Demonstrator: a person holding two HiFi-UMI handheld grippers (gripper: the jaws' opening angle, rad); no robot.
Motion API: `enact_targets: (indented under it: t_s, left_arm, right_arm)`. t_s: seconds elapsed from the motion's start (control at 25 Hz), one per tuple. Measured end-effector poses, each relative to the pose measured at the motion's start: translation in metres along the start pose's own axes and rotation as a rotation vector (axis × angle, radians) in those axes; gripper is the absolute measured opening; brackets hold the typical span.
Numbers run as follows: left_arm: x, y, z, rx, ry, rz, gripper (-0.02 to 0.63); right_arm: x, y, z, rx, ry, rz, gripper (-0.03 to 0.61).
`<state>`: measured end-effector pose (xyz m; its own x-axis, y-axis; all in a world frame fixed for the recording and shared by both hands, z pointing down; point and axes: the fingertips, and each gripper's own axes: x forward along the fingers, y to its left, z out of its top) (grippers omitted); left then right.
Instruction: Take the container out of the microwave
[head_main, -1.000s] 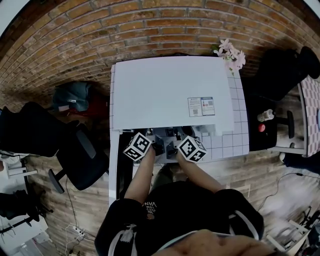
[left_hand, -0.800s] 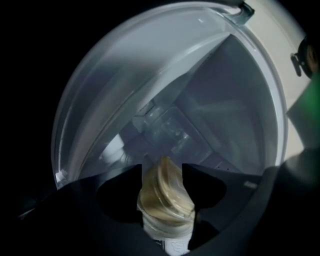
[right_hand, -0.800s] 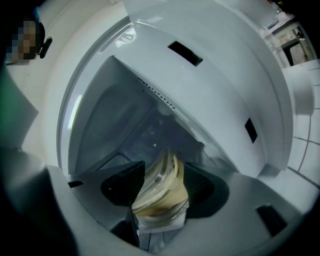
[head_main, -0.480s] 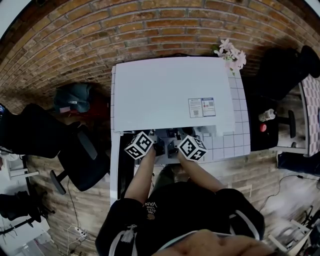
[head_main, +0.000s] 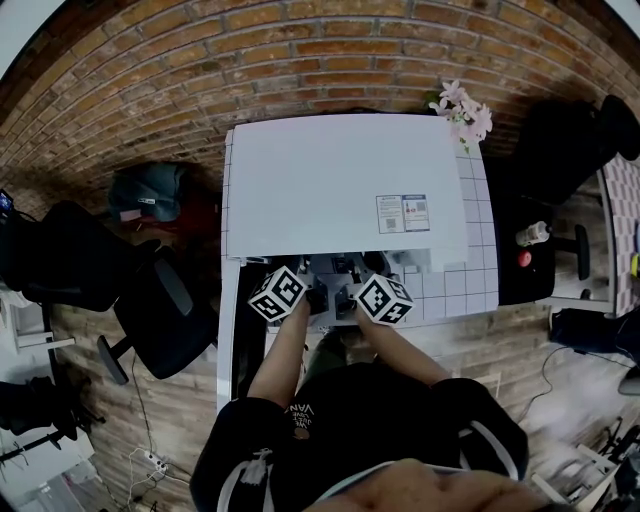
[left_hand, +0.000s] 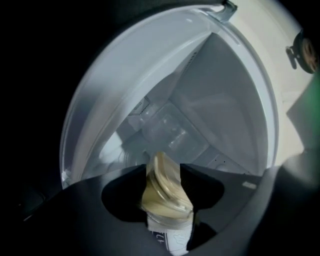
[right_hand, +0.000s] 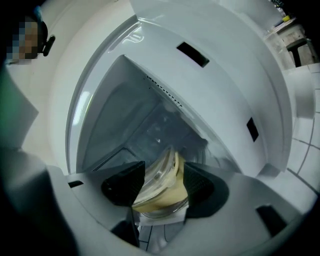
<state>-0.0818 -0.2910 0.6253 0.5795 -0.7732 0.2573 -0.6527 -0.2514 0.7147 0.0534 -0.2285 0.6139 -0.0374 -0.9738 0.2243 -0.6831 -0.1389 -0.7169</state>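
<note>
A clear container of pale yellow food (left_hand: 165, 197) (right_hand: 159, 192) sits tilted at the mouth of the white microwave (head_main: 345, 185). Both grippers hold it from the front. The left gripper (left_hand: 164, 186) has the container filling the gap between its dark jaws, and those jaws are closing on it. The right gripper (right_hand: 162, 186) has its ribbed pads (right_hand: 197, 187) against the container's sides. In the head view the left gripper (head_main: 318, 297) and the right gripper (head_main: 345, 297) reach side by side under the microwave's front edge, which hides the container there. The pale cavity (left_hand: 210, 110) opens behind the container.
The microwave door (head_main: 232, 340) hangs open at the left of the person's arms. The microwave stands on a white tiled table (head_main: 470, 285) with pink flowers (head_main: 460, 105) at its back right corner. A black office chair (head_main: 150, 310) stands to the left, and a brick wall is behind.
</note>
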Motion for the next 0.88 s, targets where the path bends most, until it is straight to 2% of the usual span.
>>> enact_targets:
  t_s: [0.88]
  left_arm:
    - [-0.040,-0.004,-0.025,-0.008,0.010,0.007,0.215]
  right_arm:
    - [-0.036,-0.002,-0.012,-0.029,0.046,0.018,0.218]
